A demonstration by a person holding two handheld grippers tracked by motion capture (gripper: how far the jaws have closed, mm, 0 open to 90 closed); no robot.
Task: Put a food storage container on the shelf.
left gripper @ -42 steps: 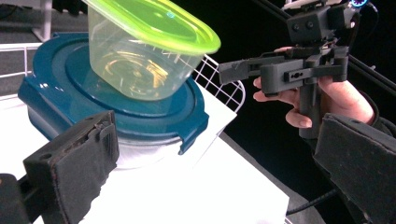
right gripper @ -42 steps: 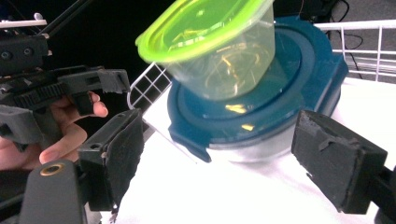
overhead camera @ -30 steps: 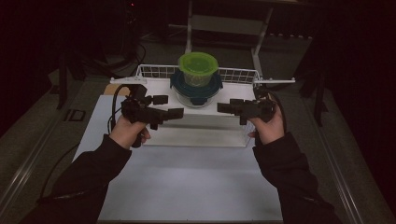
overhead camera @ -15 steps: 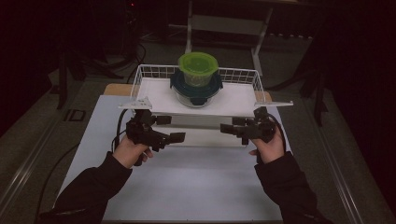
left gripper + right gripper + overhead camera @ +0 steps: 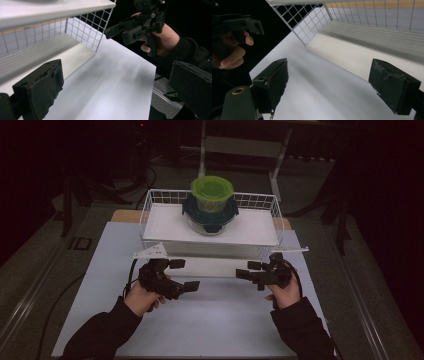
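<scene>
Both grippers idle in front of the wire basket; nothing held.

Left gripper [image 5: 186, 276] and right gripper [image 5: 248, 269] hover low over the white table [image 5: 210, 325], just short of the wire basket [image 5: 150, 205]; jaws on each stand wide apart and empty; the green-lidded container [image 5: 212, 192] sits stacked on the dark-lidded container [image 5: 210, 215] on the basket's raised white shelf [image 5: 250, 227], well apart from both grippers; the matched, inward-facing pose suggests readiness for a two-handed approach to the basket.
</scene>
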